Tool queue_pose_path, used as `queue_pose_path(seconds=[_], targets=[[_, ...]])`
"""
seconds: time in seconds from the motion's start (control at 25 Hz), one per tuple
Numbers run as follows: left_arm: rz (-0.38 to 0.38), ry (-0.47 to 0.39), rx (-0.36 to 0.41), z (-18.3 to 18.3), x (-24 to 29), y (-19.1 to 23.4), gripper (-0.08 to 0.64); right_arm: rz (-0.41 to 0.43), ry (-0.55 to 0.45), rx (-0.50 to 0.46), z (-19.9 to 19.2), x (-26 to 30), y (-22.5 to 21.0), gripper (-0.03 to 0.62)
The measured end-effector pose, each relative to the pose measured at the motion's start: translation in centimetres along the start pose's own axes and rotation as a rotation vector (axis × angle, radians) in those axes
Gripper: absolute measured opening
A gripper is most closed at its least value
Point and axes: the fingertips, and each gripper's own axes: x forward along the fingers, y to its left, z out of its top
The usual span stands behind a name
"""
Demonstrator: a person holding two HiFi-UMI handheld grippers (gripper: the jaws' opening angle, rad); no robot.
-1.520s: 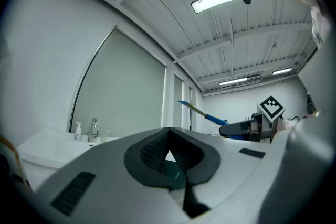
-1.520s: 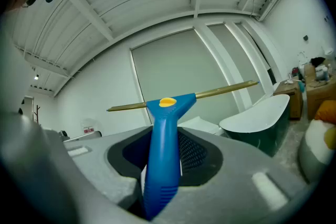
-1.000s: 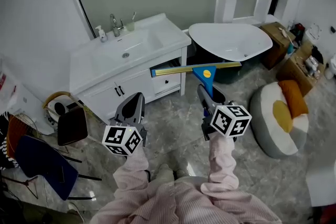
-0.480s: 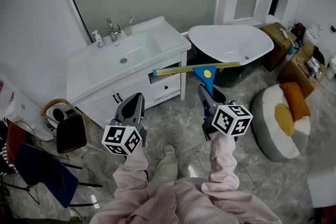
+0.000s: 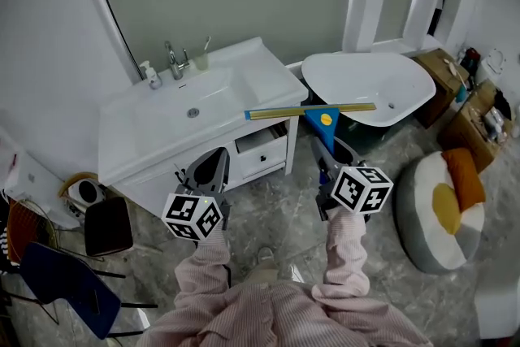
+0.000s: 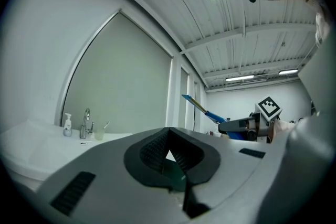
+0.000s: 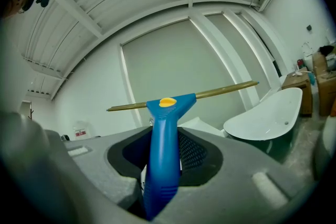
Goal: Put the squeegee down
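Observation:
The squeegee has a blue handle with a yellow dot and a long brass-coloured blade lying level across its top. My right gripper is shut on the handle, and the blade sticks out ahead of the jaws. The blade's left end hangs over the right corner of the white vanity. My left gripper is held beside it, level, with its jaws together and nothing between them. From the left gripper view the squeegee shows to the right.
The vanity has a sink basin, a faucet, a soap bottle, a cup and a half-open drawer. A white bathtub stands right of it. A beanbag, cardboard boxes and chairs ring the floor.
Both grippers have moved toward the vanity, with the squeegee still held in the right one. The vanity and tub now sit closer, and the blade's left end now overlaps the vanity's corner.

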Motion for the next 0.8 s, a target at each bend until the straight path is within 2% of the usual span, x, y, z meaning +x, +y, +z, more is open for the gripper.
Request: queue_pose_path(seconds=[0.4, 0.8], targets=[[-0.017, 0.028, -0.054, -0.8, 8.4, 7.2, 0.002, 0.006, 0.064, -0.004, 0.0, 10.0, -2.3, 0.129], [-0.042, 0.033, -0.072, -1.4, 12.7, 10.4, 0.002, -0.014, 0.076, 0.017, -0.3, 14.9, -4.3, 0.129]])
